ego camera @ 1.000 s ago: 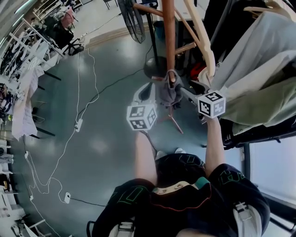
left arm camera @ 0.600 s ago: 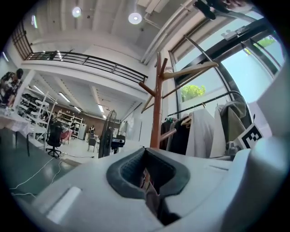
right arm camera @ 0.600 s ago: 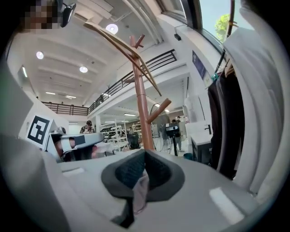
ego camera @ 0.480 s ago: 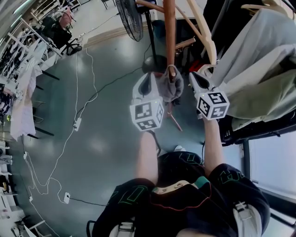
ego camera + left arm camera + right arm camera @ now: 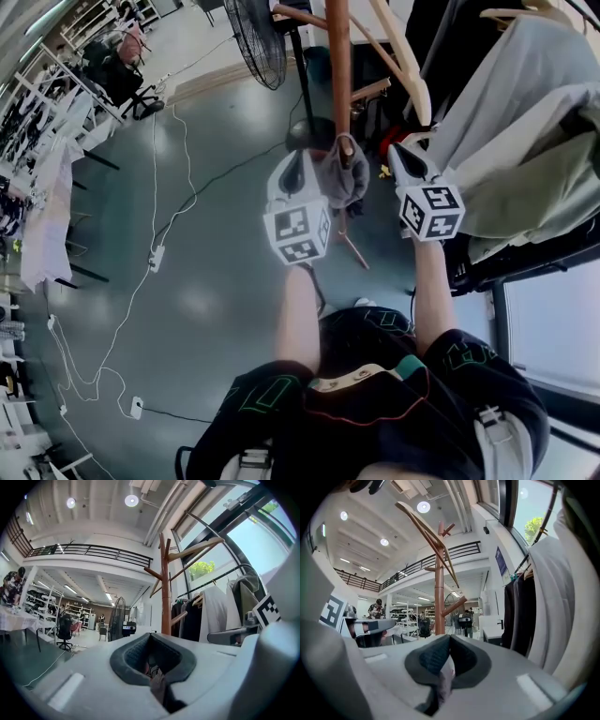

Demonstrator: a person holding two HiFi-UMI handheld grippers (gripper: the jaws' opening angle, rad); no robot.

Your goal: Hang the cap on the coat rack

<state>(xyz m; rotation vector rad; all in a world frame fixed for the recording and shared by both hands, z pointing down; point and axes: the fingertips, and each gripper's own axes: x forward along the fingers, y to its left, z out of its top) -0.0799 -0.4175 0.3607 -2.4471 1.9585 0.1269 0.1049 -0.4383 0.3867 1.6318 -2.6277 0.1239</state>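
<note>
The grey cap (image 5: 347, 178) hangs on a low peg of the wooden coat rack (image 5: 338, 66), free of both grippers. My left gripper (image 5: 296, 161) sits just left of the cap, jaws shut with nothing between them (image 5: 150, 641). On the cap's right, a short gap away, my right gripper (image 5: 395, 151) is also shut and empty (image 5: 447, 646). Both gripper views look up the rack's pole (image 5: 165, 583) (image 5: 439, 583); the cap does not show in them.
Grey and pale garments (image 5: 525, 122) hang on a clothes rail close at the right. A standing fan (image 5: 255, 42) is behind the rack. White cables (image 5: 155, 253) trail over the grey floor at the left. The rack's foot (image 5: 354, 246) lies below the grippers.
The right gripper, open against the cap a second ago, has shut and drawn back to the right. The left gripper rose slightly beside the cap. The cap stays on its peg.
</note>
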